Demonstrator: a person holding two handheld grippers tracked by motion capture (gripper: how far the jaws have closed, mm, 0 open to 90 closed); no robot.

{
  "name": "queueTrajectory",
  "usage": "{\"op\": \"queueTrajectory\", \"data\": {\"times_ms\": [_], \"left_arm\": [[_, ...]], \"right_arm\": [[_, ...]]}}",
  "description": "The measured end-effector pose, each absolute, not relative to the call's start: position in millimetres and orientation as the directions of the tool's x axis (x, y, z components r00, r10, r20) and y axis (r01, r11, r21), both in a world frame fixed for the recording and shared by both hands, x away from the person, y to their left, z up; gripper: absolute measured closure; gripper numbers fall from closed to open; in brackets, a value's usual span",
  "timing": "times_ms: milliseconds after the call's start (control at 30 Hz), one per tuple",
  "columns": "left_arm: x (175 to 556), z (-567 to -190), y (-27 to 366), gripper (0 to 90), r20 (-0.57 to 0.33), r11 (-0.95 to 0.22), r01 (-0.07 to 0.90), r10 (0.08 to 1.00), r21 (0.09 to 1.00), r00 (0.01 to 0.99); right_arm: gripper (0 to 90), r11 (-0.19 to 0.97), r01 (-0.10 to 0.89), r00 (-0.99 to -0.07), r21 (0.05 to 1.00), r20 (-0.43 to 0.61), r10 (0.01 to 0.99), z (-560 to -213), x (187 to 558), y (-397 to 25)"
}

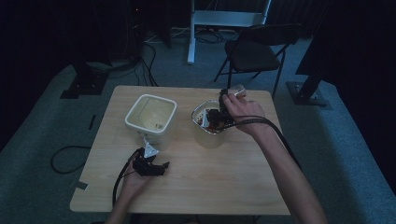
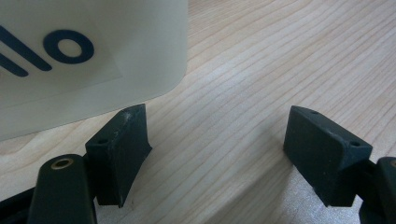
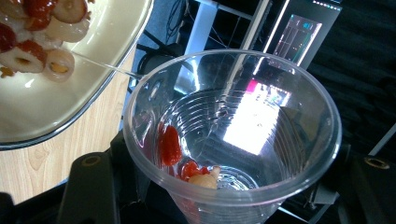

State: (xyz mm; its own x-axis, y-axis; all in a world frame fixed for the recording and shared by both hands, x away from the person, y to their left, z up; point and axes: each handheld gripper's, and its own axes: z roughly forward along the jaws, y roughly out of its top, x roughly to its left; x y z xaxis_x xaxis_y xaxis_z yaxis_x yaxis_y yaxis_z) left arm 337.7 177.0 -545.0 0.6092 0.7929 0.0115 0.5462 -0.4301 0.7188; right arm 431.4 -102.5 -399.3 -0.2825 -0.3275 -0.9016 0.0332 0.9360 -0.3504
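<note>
My right gripper (image 3: pixel 232 198) is shut on a clear plastic cup (image 3: pixel 261 116), which holds a few red bits and one pale piece (image 3: pixel 205 179) at its bottom. The cup's mouth tilts beside a pale bowl (image 3: pixel 93 88) of white and red fruit pieces (image 3: pixel 39 51). In the high view the right gripper (image 1: pixel 219 114) hovers over that bowl (image 1: pixel 198 113) at the table's middle right. My left gripper (image 1: pixel 158 167) rests low near the front left, open and holding nothing. Its jaws (image 2: pixel 215 135) stand wide apart just in front of a white square container (image 2: pixel 84 60) with blue lettering.
The white container (image 1: pixel 151 114) stands left of the bowl on the wooden table (image 1: pixel 210 182). A folding chair (image 1: pixel 254 51) and a white stand leg (image 1: pixel 191 32) are beyond the far edge. Cables trail on the floor at left.
</note>
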Motion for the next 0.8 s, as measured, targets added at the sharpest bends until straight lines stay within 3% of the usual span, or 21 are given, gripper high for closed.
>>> {"op": "queueTrajectory", "data": {"times_ms": [800], "left_arm": [[337.7, -545.1, 177.1, 22.9, 0.011, -0.43, 0.546, 0.793, 0.719, 0.609]], "right_arm": [[32.2, 0.93, 0.029, -0.288, -0.367, -0.894, -0.344, -406.0, 432.1, -100.1]]}}
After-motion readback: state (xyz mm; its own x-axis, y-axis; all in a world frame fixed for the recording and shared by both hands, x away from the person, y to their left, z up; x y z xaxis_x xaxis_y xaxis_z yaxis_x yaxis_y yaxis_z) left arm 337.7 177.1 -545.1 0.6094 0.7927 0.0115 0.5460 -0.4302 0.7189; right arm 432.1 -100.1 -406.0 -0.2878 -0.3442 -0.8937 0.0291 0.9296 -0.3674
